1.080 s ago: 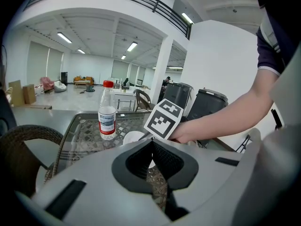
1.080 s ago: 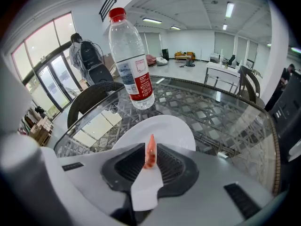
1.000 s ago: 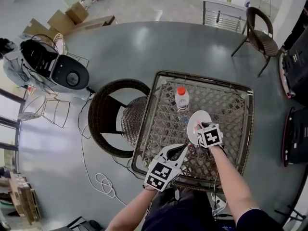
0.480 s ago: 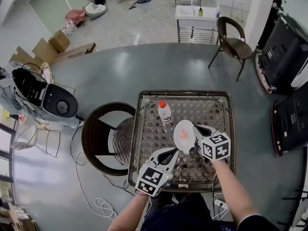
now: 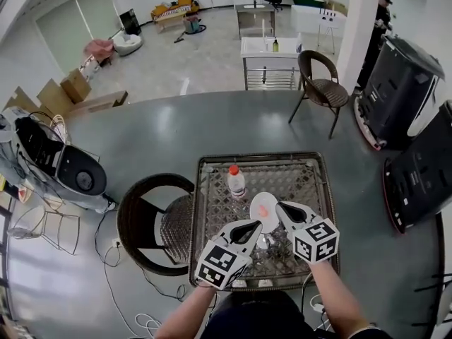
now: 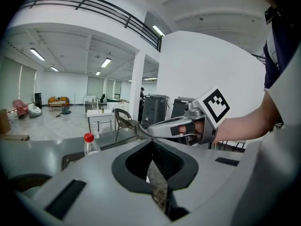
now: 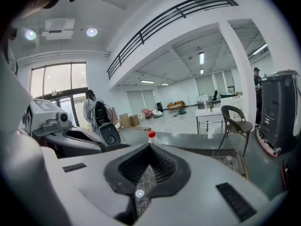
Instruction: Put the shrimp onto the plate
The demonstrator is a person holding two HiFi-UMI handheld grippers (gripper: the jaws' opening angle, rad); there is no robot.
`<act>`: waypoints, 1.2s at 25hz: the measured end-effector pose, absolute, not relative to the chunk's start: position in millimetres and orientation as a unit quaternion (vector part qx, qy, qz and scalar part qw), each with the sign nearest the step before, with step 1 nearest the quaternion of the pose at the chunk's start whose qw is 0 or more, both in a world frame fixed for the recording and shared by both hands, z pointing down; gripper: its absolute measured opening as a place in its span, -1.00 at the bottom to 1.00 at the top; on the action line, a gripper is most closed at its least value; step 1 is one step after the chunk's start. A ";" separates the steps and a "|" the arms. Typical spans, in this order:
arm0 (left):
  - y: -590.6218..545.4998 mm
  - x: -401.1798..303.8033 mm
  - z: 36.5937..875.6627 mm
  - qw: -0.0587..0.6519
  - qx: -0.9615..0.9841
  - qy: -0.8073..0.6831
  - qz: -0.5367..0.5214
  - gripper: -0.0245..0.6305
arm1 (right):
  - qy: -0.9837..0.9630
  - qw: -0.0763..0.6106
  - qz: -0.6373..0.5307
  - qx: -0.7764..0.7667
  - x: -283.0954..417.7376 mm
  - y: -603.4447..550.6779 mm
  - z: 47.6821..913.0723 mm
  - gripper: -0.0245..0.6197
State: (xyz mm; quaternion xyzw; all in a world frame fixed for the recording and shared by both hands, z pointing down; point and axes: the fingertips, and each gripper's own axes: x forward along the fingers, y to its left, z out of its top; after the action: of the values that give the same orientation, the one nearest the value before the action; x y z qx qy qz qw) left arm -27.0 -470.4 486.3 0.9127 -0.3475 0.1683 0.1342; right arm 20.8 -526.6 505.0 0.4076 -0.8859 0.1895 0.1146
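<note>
A small orange shrimp (image 5: 262, 211) lies on the white plate (image 5: 270, 202), which sits on the glass-topped wicker table (image 5: 321, 189). My right gripper (image 5: 280, 205) sits just right of the plate, tips at its near-right rim, shut with nothing in it. My left gripper (image 5: 258, 223) points at the plate's near edge from the left and is shut and empty too. In the left gripper view the jaws meet at the tip (image 6: 151, 142), with the right gripper (image 6: 178, 126) crossing ahead. The right gripper view shows its own tips (image 7: 149, 147) together. Plate and shrimp are hidden in both gripper views.
A clear bottle with a red cap (image 5: 235, 181) stands on the table just left of the plate, also seen as the bottle (image 6: 90, 145) and bottle (image 7: 151, 136). A round wicker chair (image 5: 152, 221) stands at the table's left; a second chair (image 5: 319, 90) stands farther back.
The right gripper has drawn back off the plate toward its near-right side, leaving the shrimp lying on it. The head view has lifted and takes in more of the room.
</note>
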 end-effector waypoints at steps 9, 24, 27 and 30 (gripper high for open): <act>-463.8 -30.5 461.3 0.119 0.924 -0.331 0.150 -0.90 | -0.896 0.087 0.158 0.407 8.8 -502.3 469.1 -0.90; -450.8 -39.6 452.0 0.115 0.925 -0.335 0.139 -0.90 | -0.897 0.076 0.147 0.410 6.5 -491.3 453.4 -0.90; -449.4 -38.3 450.1 0.114 0.925 -0.335 0.137 -0.90 | -0.897 0.074 0.144 0.411 9.7 -490.9 449.9 -0.90; -448.3 -36.2 450.5 0.113 0.926 -0.334 0.137 -0.90 | -0.897 0.073 0.141 0.413 12.9 -490.5 448.7 -0.90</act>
State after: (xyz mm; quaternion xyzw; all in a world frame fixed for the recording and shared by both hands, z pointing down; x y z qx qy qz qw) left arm -36.2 -448.3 450.5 0.9256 -0.3343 0.1367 0.1130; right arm 12.9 -490.5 448.7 0.4134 -0.8966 0.1412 0.0725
